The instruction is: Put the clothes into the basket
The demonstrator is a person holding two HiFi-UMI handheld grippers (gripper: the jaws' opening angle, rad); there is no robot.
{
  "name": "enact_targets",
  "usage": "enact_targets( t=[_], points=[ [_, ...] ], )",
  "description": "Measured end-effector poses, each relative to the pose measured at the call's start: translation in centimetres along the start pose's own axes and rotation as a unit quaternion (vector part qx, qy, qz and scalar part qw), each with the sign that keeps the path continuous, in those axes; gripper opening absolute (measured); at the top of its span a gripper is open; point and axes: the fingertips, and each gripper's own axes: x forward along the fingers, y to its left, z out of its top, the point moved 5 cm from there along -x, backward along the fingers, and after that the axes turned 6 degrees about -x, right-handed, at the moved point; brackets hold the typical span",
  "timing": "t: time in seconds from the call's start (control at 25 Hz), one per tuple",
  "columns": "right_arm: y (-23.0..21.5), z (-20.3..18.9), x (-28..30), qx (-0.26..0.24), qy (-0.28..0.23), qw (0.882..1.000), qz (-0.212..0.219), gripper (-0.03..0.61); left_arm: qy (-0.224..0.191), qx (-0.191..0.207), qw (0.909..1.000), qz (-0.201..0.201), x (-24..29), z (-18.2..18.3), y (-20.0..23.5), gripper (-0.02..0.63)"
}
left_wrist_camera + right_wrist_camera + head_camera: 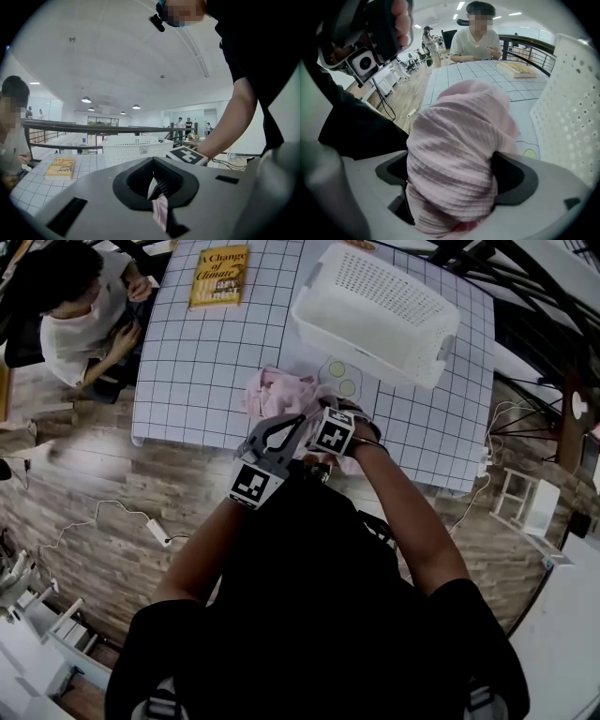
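Head view first: the pink garment (277, 395) sits in a heap at the centre of the frame, on the gridded table (197, 371) near its front edge. The white basket (366, 343) waits just beyond it at the upper right, with nothing in it that I can see. I've got my left gripper (279, 435) and right gripper (328, 423) crowded together at the heap's near side. My guess is that's to gather the loose cloth so it goes over in one piece. A book (219, 276) lies at the top and a seated person (80, 310) is at the upper left, both well clear.

Left gripper view now: the jaws are pressed together, and a thin strip of pink cloth is pinched between them and hangs out the front. That's my anchor on the garment. The basket's wall shows straight ahead.

Right gripper view: these jaws are spread as wide as they go. A fat bunch of the garment fills the gap and bulges out, but I judge it's resting there, not clamped. The basket's perforated side fills the right edge, close by.
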Motion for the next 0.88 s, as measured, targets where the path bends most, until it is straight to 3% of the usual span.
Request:
enact_targets(
  t=[0.36,0.6,0.72,0.88],
  points=[
    [-0.4,0.1,3.1,0.003,0.024,0.999,0.021,0.520,0.012,-0.006,0.9995,0.029,-1.3,-1.2,0.6,0.003],
    [-0.7,0.3,3.6,-0.002,0.045,0.999,0.011,0.511,0.016,-0.012,0.9987,0.047,-1.6,-1.9,1.4,0.003],
    [-0.6,0.4,3.5,0.004,0.048,0.999,0.004,0.474,0.014,-0.014,0.9985,0.051,-1.7,-1.8,1.6,0.003],
    [-0.1,0.8,3.2,0.006,0.053,0.999,-0.003,0.368,0.014,-0.012,0.9981,0.059,-2.1,-1.7,1.8,0.003]
  ],
)
